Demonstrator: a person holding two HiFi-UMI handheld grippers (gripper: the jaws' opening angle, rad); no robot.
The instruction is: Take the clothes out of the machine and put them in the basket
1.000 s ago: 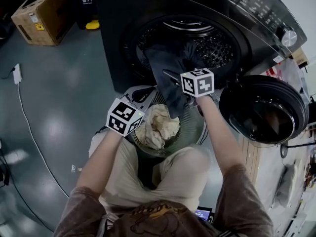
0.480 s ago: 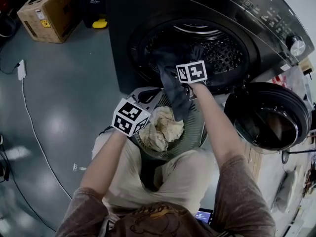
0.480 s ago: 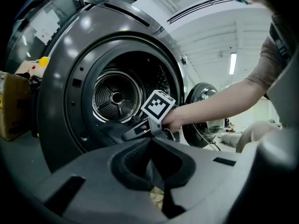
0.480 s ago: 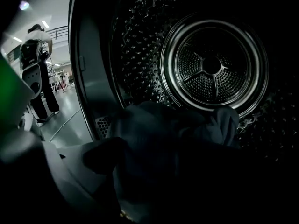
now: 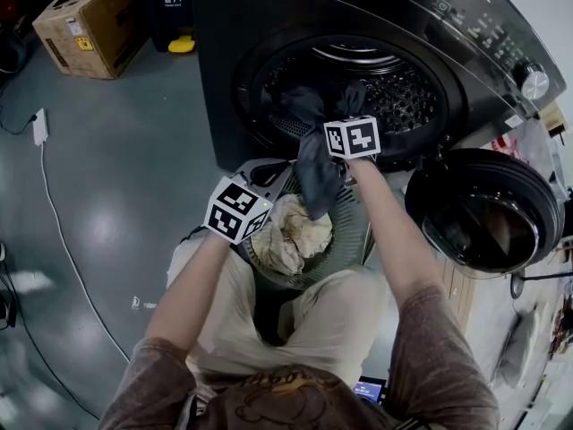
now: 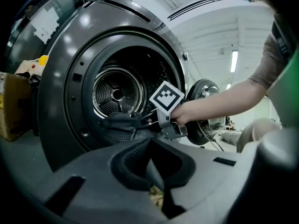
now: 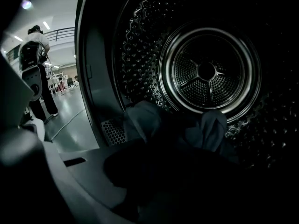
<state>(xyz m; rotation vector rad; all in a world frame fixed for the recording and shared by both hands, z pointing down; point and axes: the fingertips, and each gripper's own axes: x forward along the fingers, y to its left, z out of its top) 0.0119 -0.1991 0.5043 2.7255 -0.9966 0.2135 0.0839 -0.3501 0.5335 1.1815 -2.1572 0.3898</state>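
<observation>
A dark garment (image 5: 315,176) hangs from the lip of the washing machine drum (image 5: 394,88) down over the grey basket (image 5: 356,233). My right gripper (image 5: 327,116) reaches into the drum mouth, and its jaws are closing on the garment's bunched top (image 7: 145,120). The left gripper view shows that gripper (image 6: 140,123) pinching the dark garment (image 6: 117,123) at the drum lip. Pale beige clothes (image 5: 291,229) lie in the basket. My left gripper (image 5: 260,228) hovers at the basket's left rim. Its jaws (image 6: 156,190) stand together with only a slit, and beige cloth shows below.
The round machine door (image 5: 483,209) stands swung open at the right. A cardboard box (image 5: 85,25) and a yellow object (image 5: 183,43) sit on the grey floor at the upper left. A white cable (image 5: 54,231) runs along the floor at the left. My knees are under the basket.
My right gripper has pushed a little further into the drum mouth and lower, onto the dark garment. The left gripper has stayed at the basket.
</observation>
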